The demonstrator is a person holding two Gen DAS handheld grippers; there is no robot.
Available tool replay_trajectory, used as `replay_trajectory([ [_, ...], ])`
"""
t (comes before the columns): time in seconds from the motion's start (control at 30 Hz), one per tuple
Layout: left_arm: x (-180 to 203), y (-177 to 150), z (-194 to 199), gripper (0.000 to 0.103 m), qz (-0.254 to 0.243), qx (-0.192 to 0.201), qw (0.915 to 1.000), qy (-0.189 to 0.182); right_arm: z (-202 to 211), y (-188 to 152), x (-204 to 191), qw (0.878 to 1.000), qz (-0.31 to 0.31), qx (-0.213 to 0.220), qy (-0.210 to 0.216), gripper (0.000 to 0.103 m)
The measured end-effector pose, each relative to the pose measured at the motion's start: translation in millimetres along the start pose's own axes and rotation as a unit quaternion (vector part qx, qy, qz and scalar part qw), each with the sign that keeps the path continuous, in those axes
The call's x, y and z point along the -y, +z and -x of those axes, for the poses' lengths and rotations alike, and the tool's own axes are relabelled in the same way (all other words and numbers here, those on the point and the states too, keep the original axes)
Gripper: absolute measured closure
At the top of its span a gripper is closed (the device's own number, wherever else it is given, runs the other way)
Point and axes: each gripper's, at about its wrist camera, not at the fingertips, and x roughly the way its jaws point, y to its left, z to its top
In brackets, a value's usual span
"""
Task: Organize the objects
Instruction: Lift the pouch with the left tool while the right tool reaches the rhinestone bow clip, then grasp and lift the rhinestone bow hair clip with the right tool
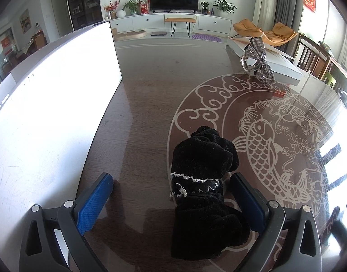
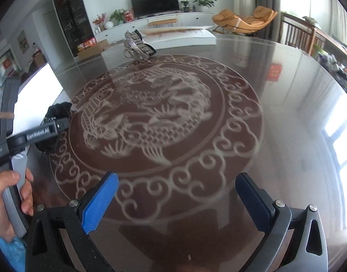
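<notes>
A black fuzzy fabric piece [image 1: 203, 170] with white lace trim lies on the dark table [image 1: 146, 104]. It sits between the fingers of my left gripper [image 1: 171, 176], close to the right pad [image 1: 248, 201] and well clear of the left one. The jaws stand wide and do not squeeze it. A rhinestone bow clip [image 1: 259, 61] leans on a white tray [image 1: 284, 68] at the far right. In the right wrist view my right gripper [image 2: 177, 176] hangs open over the fish pattern [image 2: 150, 117], holding nothing. The bow clip [image 2: 137, 45] is far ahead, and the black piece [image 2: 57, 111] is at the left, partly hidden.
A large white board [image 1: 48, 95] covers the table's left side. In the right wrist view a hand [image 2: 10, 199] holds the left gripper's body [image 2: 37, 133]. The white tray [image 2: 180, 36] lies at the far edge. Wooden chairs [image 2: 296, 31] stand beyond the table's right rim.
</notes>
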Motion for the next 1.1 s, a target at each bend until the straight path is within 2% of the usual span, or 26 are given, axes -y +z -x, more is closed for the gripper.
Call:
replay_trajectory([
  [0.07, 0, 0, 0, 0.000, 0.000, 0.000, 1.0000, 0.000, -21, 37, -8, 0.999, 0.035, 0.016, 0.019, 0.000],
  [0.13, 0, 0, 0, 0.000, 0.000, 0.000, 1.0000, 0.000, -46, 74, -23, 0.995, 0.091, 0.021, 0.020, 0.000],
  [0.23, 0, 1, 0, 0.000, 0.000, 0.000, 1.0000, 0.001, -88, 125, -45, 0.986, 0.165, -0.001, 0.027, 0.000],
  [0.37, 0, 1, 0, 0.000, 0.000, 0.000, 1.0000, 0.002, -127, 181, -63, 0.984, 0.176, -0.014, 0.033, 0.000],
  [0.53, 0, 2, 1, 0.000, 0.000, 0.000, 1.0000, 0.002, -172, 224, -96, 0.982, 0.187, -0.021, -0.004, 0.001],
  [0.57, 0, 2, 1, 0.000, 0.000, 0.000, 1.0000, 0.001, -179, 229, -99, 0.983, 0.181, -0.024, 0.003, 0.011],
  [0.6, 0, 2, 1, 0.000, 0.000, 0.000, 1.0000, 0.001, -183, 234, -100, 0.985, 0.170, -0.030, 0.019, 0.034],
  [0.7, 0, 2, 0, 0.000, 0.000, 0.000, 1.0000, 0.001, -180, 231, -86, 0.990, 0.127, -0.030, 0.047, 0.034],
  [0.8, 0, 2, 0, 0.000, 0.000, 0.000, 1.0000, 0.001, -158, 208, -67, 0.992, 0.091, -0.034, 0.078, 0.035],
  [0.87, 0, 2, 0, 0.000, -0.001, 0.000, 1.0000, 0.002, -131, 178, -49, 0.992, 0.059, -0.041, 0.101, 0.035],
  [0.93, 1, 2, 0, 0.000, -0.001, 0.000, 1.0000, 0.002, -99, 139, -32, 0.992, 0.027, -0.043, 0.119, 0.041],
  [1.1, 1, 2, 1, 0.000, -0.001, 0.000, 1.0000, 0.003, -7, 38, -3, 0.994, -0.025, 0.005, 0.104, 0.045],
])
